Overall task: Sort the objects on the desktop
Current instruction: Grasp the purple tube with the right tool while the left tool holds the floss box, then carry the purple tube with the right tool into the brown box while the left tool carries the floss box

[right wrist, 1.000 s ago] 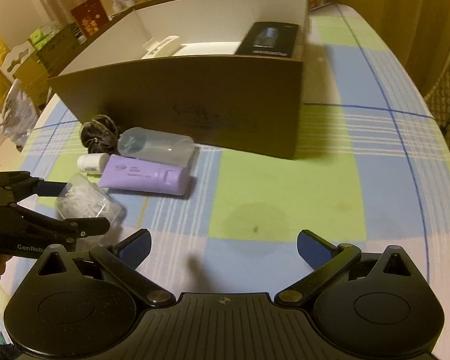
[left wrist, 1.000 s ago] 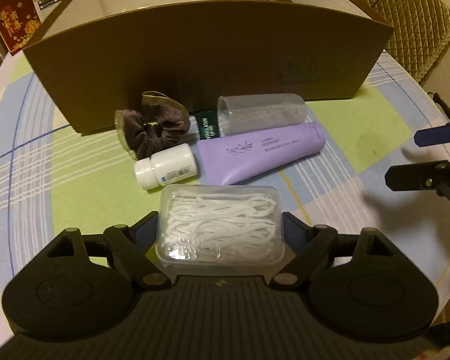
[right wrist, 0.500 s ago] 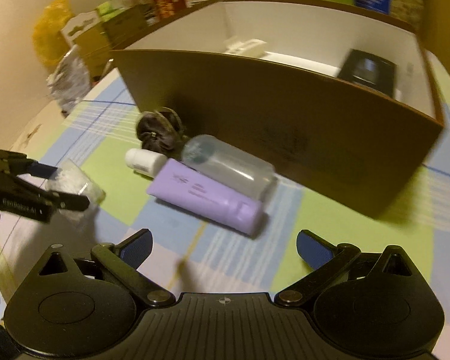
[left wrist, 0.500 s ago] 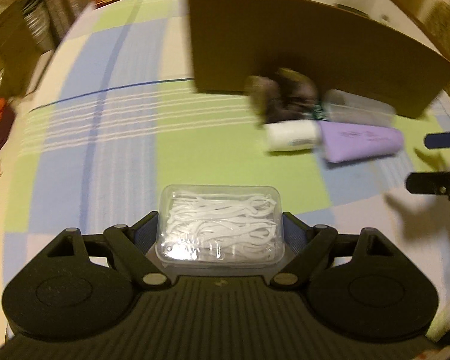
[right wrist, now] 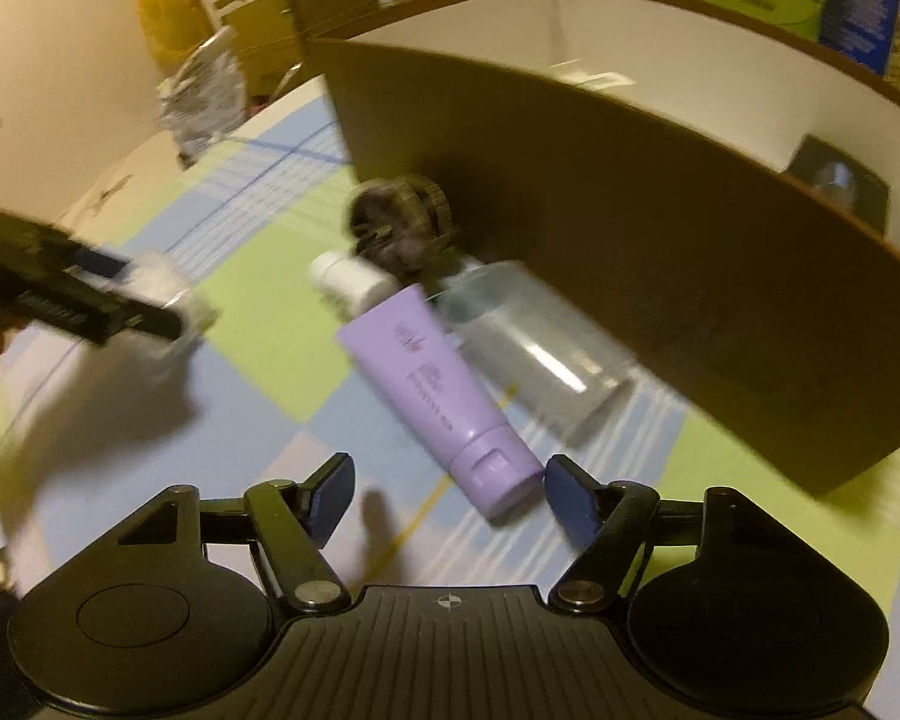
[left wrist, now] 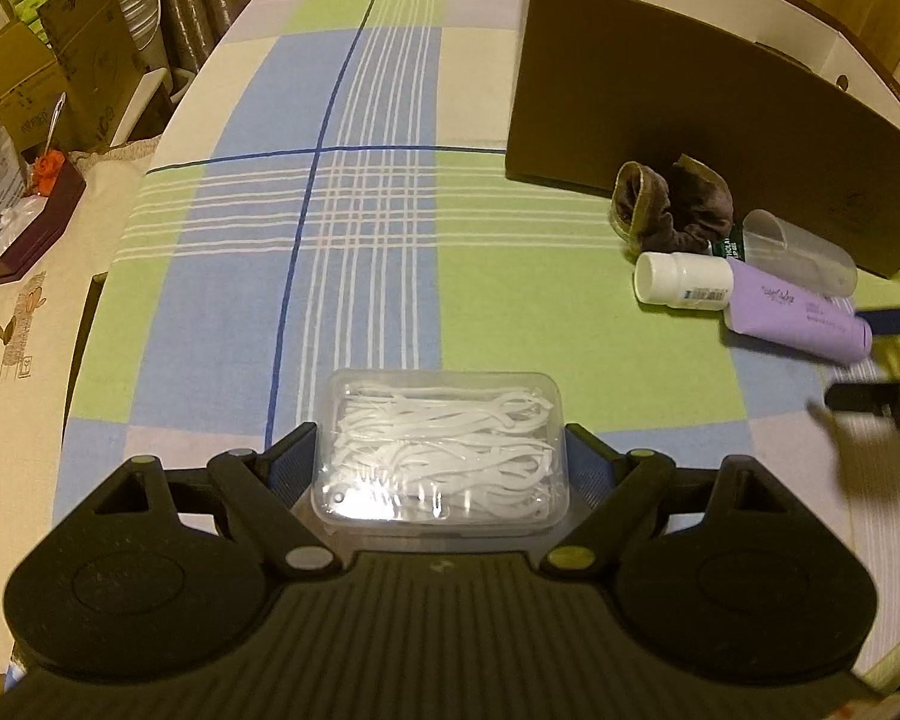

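A clear plastic box of white floss picks (left wrist: 440,450) is pinched between the two fingers of the left tongs (left wrist: 441,468), held above the checked cloth of the table (left wrist: 360,228), well apart from the other things. Four things lie in a huddle on the table just in front of the brown cardboard box (right wrist: 660,252): a purple tube (right wrist: 441,387), a small white bottle (right wrist: 354,279), a clear plastic container (right wrist: 534,348) and a dark hair scrunchie (right wrist: 399,222). The right tongs (right wrist: 444,489) are spread wide and empty, with the cap end of the purple tube lying between the fingertips, not yet gripped. Inside the cardboard box a dark item (right wrist: 837,180) and something pale can be made out, though blurred. Sorting looks barely begun to midway: one thing is in hand, four wait on the table.
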The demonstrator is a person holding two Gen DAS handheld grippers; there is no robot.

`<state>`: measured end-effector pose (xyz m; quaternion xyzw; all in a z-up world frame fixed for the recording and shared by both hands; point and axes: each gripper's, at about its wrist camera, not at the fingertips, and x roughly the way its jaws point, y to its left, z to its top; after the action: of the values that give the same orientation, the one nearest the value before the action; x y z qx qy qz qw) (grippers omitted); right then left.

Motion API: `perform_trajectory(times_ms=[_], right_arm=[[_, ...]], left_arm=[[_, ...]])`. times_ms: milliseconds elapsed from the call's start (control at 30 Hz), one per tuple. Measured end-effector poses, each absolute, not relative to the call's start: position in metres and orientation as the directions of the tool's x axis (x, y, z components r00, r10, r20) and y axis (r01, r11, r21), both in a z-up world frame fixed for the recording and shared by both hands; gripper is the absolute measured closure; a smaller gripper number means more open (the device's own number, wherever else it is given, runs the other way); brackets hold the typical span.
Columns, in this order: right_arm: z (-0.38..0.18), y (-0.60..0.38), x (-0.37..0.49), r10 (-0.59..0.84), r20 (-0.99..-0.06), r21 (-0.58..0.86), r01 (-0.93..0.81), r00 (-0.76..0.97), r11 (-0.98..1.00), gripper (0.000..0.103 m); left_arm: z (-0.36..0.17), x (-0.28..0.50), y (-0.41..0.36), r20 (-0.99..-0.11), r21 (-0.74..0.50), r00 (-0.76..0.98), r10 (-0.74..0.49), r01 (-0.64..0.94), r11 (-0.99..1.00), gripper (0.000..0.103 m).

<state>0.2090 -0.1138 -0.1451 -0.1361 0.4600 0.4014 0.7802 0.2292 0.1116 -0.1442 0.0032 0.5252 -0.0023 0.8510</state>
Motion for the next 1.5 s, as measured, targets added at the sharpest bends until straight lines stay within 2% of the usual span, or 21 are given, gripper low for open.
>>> perform_trajectory(times_ms=[233, 267, 300, 500, 767, 1133, 1500], right_arm=[[-0.145, -0.099, 0.204, 0.495, -0.817, 0.12, -0.75, 0.297, 0.65, 0.039], [-0.147, -0.096, 0.205, 0.496, -0.816, 0.116, -0.755, 0.298, 0.645, 0.047], [-0.149, -0.091, 0.206, 0.493, -0.819, 0.11, -0.763, 0.294, 0.637, 0.061], [-0.152, -0.086, 0.199, 0.477, -0.833, 0.098, -0.773, 0.281, 0.627, 0.073], [-0.149, -0.114, 0.181, 0.414, -0.878, 0.143, -0.69, 0.242, 0.709, 0.075], [-0.152, -0.088, 0.18, 0.37, -0.857, 0.016, -0.698, 0.359, 0.716, 0.069], [-0.15, -0.09, 0.179, 0.348, -0.874, 0.023, -0.686, 0.339, 0.727, 0.07]], left_arm=[[-0.145, 0.231, 0.111, -0.894, 0.005, 0.447, -0.005, 0.02, 1.0, 0.02], [-0.145, 0.232, 0.111, -0.894, 0.005, 0.448, -0.005, 0.021, 1.0, 0.02], [-0.145, 0.232, 0.111, -0.894, 0.006, 0.448, -0.005, 0.023, 1.0, 0.02], [-0.145, 0.23, 0.112, -0.892, 0.004, 0.452, -0.009, 0.028, 1.0, 0.02], [-0.145, 0.225, 0.111, -0.891, 0.002, 0.454, -0.016, 0.039, 0.999, 0.02], [-0.149, 0.227, 0.104, -0.893, 0.032, 0.45, 0.0, 0.065, 0.997, 0.02], [-0.151, 0.229, 0.096, -0.888, 0.043, 0.46, -0.005, 0.094, 0.995, 0.02]])
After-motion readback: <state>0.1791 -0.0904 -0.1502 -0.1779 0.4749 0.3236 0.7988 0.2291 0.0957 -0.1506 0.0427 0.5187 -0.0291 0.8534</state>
